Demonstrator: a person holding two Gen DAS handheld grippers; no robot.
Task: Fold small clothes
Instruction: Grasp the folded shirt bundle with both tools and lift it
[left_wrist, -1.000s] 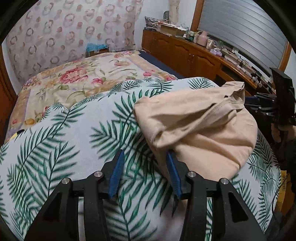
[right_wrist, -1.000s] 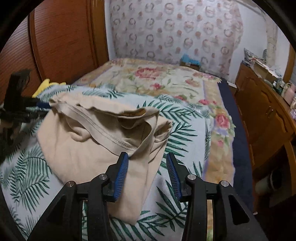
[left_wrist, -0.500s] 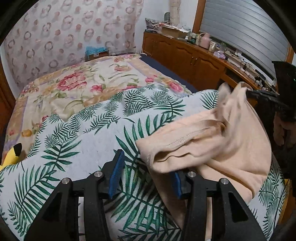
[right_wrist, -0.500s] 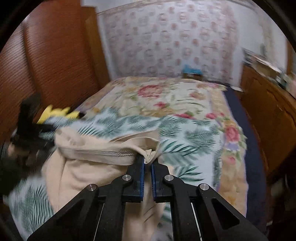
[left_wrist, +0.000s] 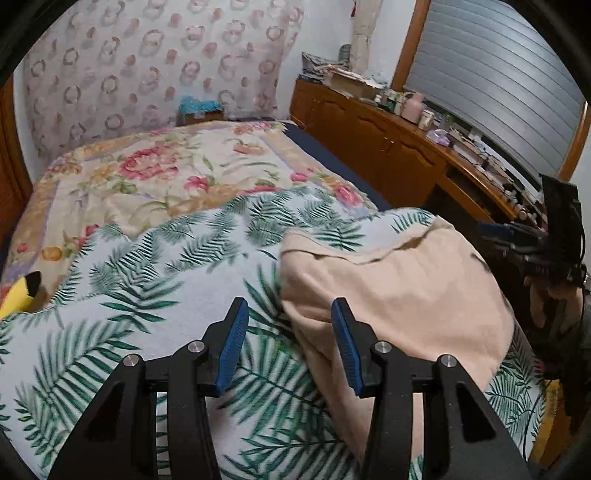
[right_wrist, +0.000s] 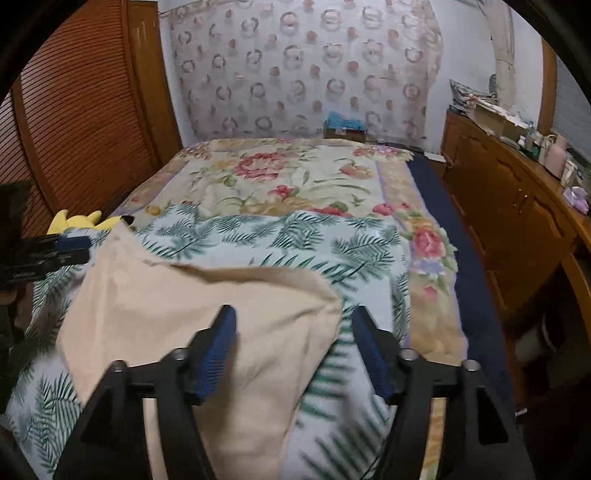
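Note:
A beige garment (left_wrist: 399, 295) lies folded on the palm-leaf sheet (left_wrist: 147, 288) of the bed. It also shows in the right wrist view (right_wrist: 192, 317). My left gripper (left_wrist: 290, 343) is open and empty, with the garment's near left edge just past its right finger. My right gripper (right_wrist: 295, 350) is open and empty, hovering over the garment's right edge. The right gripper shows at the far right of the left wrist view (left_wrist: 517, 243), and the left gripper at the far left of the right wrist view (right_wrist: 55, 247).
A floral blanket (right_wrist: 295, 177) covers the far half of the bed. A yellow plush toy (right_wrist: 81, 221) lies at the bed's left edge by the wooden wardrobe (right_wrist: 74, 129). A cluttered wooden cabinet (right_wrist: 517, 192) runs along the right wall.
Both grippers were closed on the garment's edges half a second ago. Both have opened and let go, and the garment has dropped flatter onto the sheet.

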